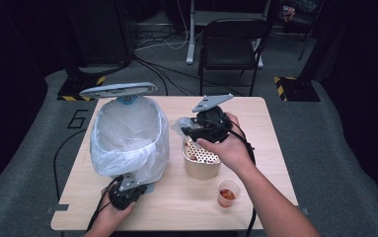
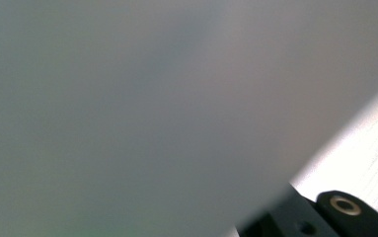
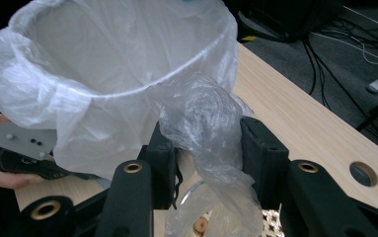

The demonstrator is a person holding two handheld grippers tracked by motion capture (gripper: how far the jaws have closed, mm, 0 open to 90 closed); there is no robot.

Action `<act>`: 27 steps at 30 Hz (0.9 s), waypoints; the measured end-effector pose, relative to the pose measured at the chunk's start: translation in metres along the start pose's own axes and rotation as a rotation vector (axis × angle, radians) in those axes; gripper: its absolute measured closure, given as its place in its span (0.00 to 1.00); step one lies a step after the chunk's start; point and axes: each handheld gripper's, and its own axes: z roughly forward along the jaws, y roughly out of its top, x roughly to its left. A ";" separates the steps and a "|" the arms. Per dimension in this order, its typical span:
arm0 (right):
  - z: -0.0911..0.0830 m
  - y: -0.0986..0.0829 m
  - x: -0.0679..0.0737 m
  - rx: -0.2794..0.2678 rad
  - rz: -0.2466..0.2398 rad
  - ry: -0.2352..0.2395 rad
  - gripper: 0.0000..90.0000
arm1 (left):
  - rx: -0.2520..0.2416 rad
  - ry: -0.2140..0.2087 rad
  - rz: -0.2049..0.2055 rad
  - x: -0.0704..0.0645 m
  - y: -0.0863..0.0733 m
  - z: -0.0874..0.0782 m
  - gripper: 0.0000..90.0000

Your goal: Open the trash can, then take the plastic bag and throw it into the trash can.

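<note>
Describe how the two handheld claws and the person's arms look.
Both are black two-jaw tools. The right claw has blocky black jaws with brass-ringed holes in its arms, and a grey three-cornered plate on top. The left claw carries a similar grey plate. A black cable trails from each. The forearms are bare, with no sleeves in sight.

Black tools [image 3: 206,148], grey three-cornered plates.

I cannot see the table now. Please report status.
Right gripper shut on clear plastic wrap above the bowl. Left gripper at the bin base. Nothing between.
</note>
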 end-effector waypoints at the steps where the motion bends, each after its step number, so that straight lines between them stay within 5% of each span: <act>1: 0.002 0.002 0.001 0.002 -0.008 0.009 0.68 | 0.000 0.000 0.000 0.000 0.000 0.000 1.00; 2: 0.004 0.004 0.003 -0.002 -0.007 0.014 0.68 | -0.022 -0.003 -0.029 -0.002 0.000 0.002 1.00; 12: 0.024 0.027 0.015 -0.011 -0.033 0.054 0.68 | -0.021 -0.001 -0.034 -0.002 0.000 0.001 1.00; 14: 0.031 0.034 0.018 -0.010 -0.042 0.065 0.68 | 0.000 0.003 -0.004 0.000 0.000 0.000 1.00; 16: 0.035 0.038 0.020 -0.014 -0.050 0.069 0.68 | -0.020 0.000 -0.049 -0.003 -0.001 0.002 1.00; 19: 0.039 0.043 0.022 -0.025 -0.049 0.075 0.68 | -0.015 0.004 -0.050 -0.003 -0.001 0.001 1.00; 20: 0.041 0.044 0.023 -0.027 -0.047 0.081 0.67 | -0.033 0.002 -0.084 -0.006 -0.001 0.002 1.00; 27: 0.053 0.051 0.030 -0.035 -0.050 0.115 0.67 | 0.014 0.007 -0.032 -0.002 -0.001 0.000 1.00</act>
